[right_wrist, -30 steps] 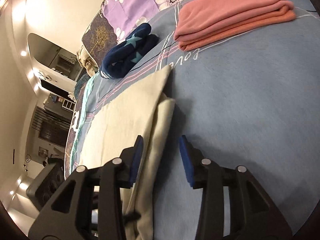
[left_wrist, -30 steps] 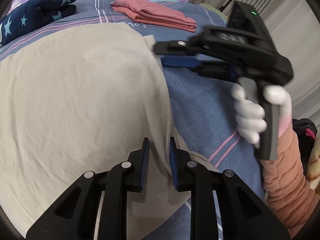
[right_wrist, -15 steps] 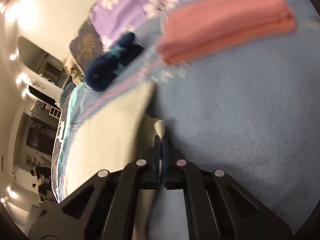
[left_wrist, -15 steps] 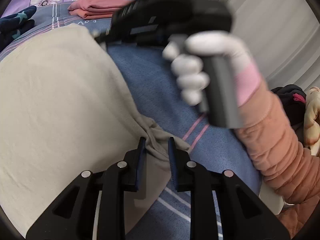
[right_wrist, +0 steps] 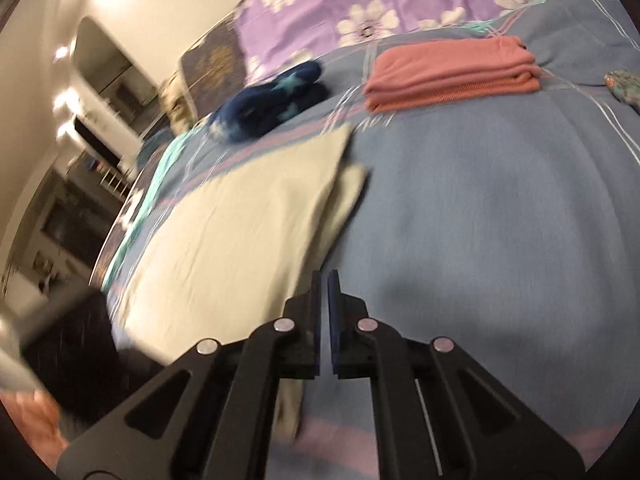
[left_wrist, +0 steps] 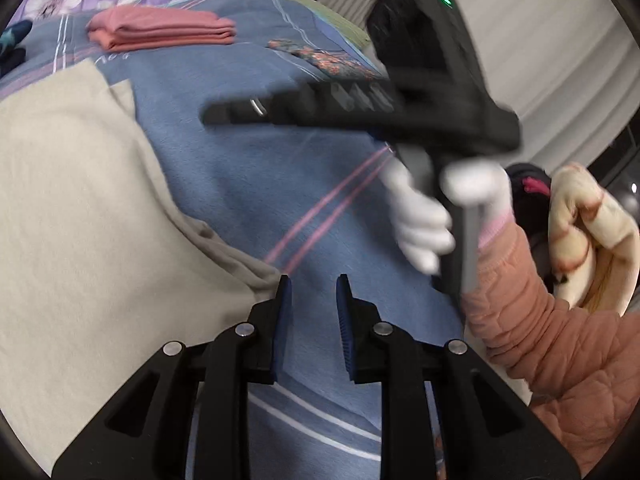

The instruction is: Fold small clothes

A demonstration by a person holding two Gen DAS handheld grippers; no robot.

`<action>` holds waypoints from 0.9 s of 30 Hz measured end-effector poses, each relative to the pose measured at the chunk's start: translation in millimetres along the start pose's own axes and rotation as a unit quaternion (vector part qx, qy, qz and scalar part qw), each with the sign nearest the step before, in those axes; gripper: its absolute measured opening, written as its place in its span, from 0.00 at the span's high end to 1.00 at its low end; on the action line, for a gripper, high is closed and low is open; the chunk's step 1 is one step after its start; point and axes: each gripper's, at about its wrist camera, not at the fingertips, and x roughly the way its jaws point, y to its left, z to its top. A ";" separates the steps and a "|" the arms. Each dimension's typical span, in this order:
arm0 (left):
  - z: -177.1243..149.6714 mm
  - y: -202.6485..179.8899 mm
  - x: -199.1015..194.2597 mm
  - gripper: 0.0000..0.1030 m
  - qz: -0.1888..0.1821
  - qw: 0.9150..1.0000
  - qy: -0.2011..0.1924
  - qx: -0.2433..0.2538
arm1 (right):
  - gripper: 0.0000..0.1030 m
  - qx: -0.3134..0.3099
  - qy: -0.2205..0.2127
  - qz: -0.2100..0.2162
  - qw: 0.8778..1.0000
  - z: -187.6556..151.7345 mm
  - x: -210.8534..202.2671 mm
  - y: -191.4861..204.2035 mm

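The cream garment (left_wrist: pixel 80 208) lies flat on the blue bedspread (left_wrist: pixel 256 184), its long edge running up the bed and a lower layer (right_wrist: pixel 348 188) sticking out past the upper one at the far corner. Beyond it sit a folded pink stack (right_wrist: pixel 452 72) and a bundled navy star-print piece (right_wrist: pixel 272 108), both well apart from the cream cloth.

What could go wrong, as I judge it: the layers are already uneven at that far corner, so a grip taken on only the top layer would drag it off the one beneath and skew the next fold. The bunched, creased edge (left_wrist: pixel 236 260) near the left claw could also get pinched as a wad rather than a clean edge — that would leave a lump inside the fold. The blur in both views suggests quick motion, which raises the chance of missing the edge altogether.

The left claw (left_wrist: pixel 311 294) is parted moderately, with nothing between its pads; its left tip sits just beside the cloth's creased edge, over bare bedspread. The right claw (right_wrist: pixel 324 280) is nearly closed — only a thin slit shows — and grips nothing visible, poised at the garment's near edge.
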 end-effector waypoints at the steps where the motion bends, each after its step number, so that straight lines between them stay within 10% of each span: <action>1: -2.1 -2.2 -3.3 0.77 0.009 1.000 0.000 0.004 | 0.95 -0.004 0.002 0.007 1.000 -8.9 -4.3 4.8; 11: -49.7 37.8 -79.6 0.67 0.138 0.985 -0.068 -0.082 | 0.87 -0.053 0.042 -0.017 0.998 -53.3 15.7 45.9; 21: -112.7 93.7 -142.9 0.61 0.337 0.927 -0.083 -0.140 | 0.83 -0.058 0.029 -0.065 0.996 -62.7 15.8 47.7; 27: -133.4 108.6 -154.9 0.59 0.326 0.929 -0.094 -0.150 | 0.85 -0.071 0.036 -0.103 0.991 -64.1 28.8 50.8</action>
